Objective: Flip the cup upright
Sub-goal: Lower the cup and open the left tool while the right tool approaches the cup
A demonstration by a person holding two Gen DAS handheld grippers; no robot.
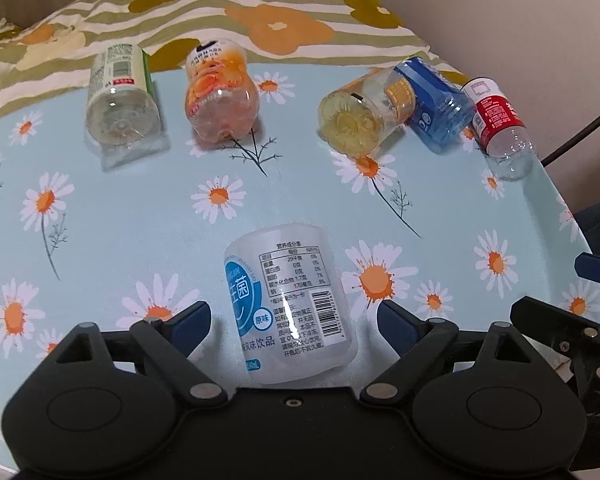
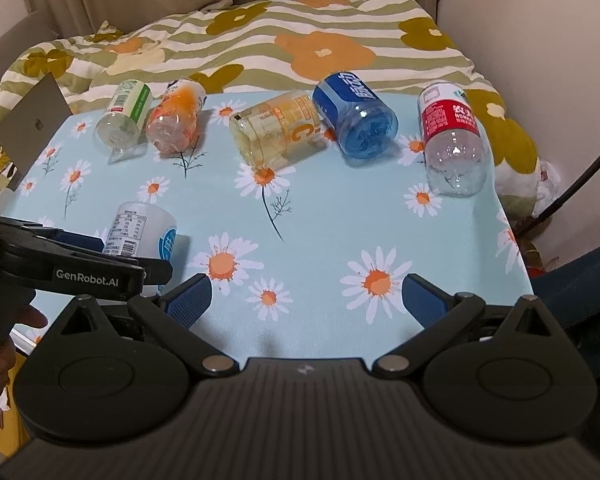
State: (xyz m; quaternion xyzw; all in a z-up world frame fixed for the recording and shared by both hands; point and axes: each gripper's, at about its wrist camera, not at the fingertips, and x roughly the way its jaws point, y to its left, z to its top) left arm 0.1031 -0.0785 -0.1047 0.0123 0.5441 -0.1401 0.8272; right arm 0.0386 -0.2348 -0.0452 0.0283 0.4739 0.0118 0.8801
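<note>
A white-labelled cut-bottle cup (image 1: 292, 304) lies on its side on the daisy tablecloth (image 1: 140, 216). My left gripper (image 1: 294, 320) is open, its blue pads either side of the cup, not touching it. In the right wrist view the same cup (image 2: 140, 232) lies at the left with the left gripper (image 2: 112, 252) around it. My right gripper (image 2: 306, 300) is open and empty above bare cloth near the table's front edge.
Several other cups lie on their sides along the table's back: green (image 2: 124, 120), orange (image 2: 176, 120), yellow (image 2: 276, 128), blue (image 2: 356, 116), red (image 2: 452, 136). A flowered quilt (image 2: 300, 40) lies behind. A laptop (image 2: 32, 124) stands at the left edge. The table's right edge (image 2: 516, 240) drops off.
</note>
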